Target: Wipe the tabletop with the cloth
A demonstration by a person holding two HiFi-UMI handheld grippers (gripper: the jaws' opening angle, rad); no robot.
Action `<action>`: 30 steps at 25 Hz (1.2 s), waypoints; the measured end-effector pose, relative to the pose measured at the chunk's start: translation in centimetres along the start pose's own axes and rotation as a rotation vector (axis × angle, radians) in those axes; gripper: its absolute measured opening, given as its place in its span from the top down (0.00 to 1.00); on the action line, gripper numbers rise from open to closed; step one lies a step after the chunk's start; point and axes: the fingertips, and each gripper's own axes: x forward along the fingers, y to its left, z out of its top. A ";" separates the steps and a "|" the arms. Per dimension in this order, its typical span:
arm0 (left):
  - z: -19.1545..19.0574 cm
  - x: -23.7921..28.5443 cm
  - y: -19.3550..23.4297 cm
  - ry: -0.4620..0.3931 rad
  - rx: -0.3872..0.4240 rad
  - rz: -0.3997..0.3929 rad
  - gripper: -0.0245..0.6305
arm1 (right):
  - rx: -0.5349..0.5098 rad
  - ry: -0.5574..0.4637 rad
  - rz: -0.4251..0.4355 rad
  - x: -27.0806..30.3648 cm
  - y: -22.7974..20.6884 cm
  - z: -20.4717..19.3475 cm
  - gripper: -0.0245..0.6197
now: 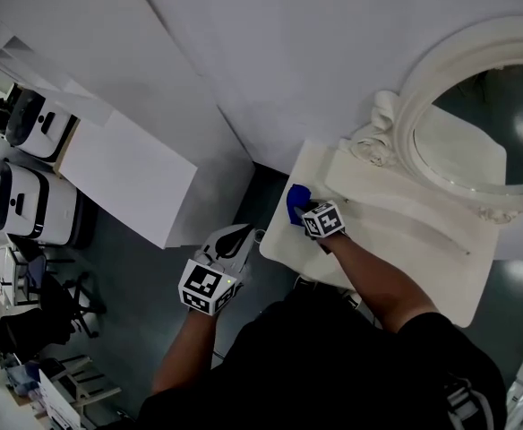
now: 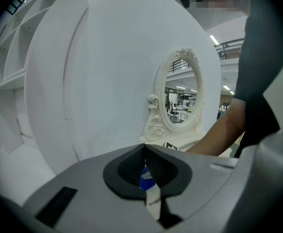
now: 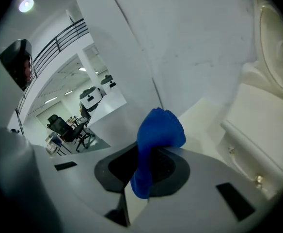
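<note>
Cloth (image 1: pixel 297 202) was the blue wad just right of centre in the head view, pinched in your right gripper (image 1: pixel 304 210). It sat over the left end of the cream tabletop (image 1: pixel 423 267), close to the white wall panel (image 1: pixel 270 70). Honestly couldn't tell from any view whether it was pressing on the surface or hanging just above it.

In the right gripper view the jaws were clamped tight on the cloth. A rounded bunch poked out past the tips at mid-frame, and a tail of it ran back down between the jaws toward the bottom. Bare tabletop showed beyond it, with the raised shelf (image 3: pixel 262 130) at the right of that frame.

Your left gripper (image 1: pixel 236 237) was lower left of centre in the head view, out over the dark floor (image 1: pixel 154 285). Its tips came near the tabletop's left edge but weren't over it. In the left gripper view its jaws were pressed together at the tips. A small blue-and-white bit (image 2: pixel 147 181) showed in the slot behind them, and I couldn't make out what it was.

The oval mirror (image 1: pixel 476 115) in its ornate cream frame stood at the back of the tabletop, upper right in the head view. Your right arm (image 1: pixel 378 285) reached up from bottom centre across the table's near edge.
</note>
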 end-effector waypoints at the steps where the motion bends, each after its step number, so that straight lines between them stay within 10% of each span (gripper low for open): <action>1: -0.3 -0.1 0.1 0.006 0.001 0.000 0.95 | -0.003 0.008 0.004 0.7 0.1 -0.2 0.90; 30: 0.9 2.8 -3.4 0.022 0.037 -0.069 0.95 | -0.010 0.154 -0.130 -2.2 -5.6 -8.5 0.90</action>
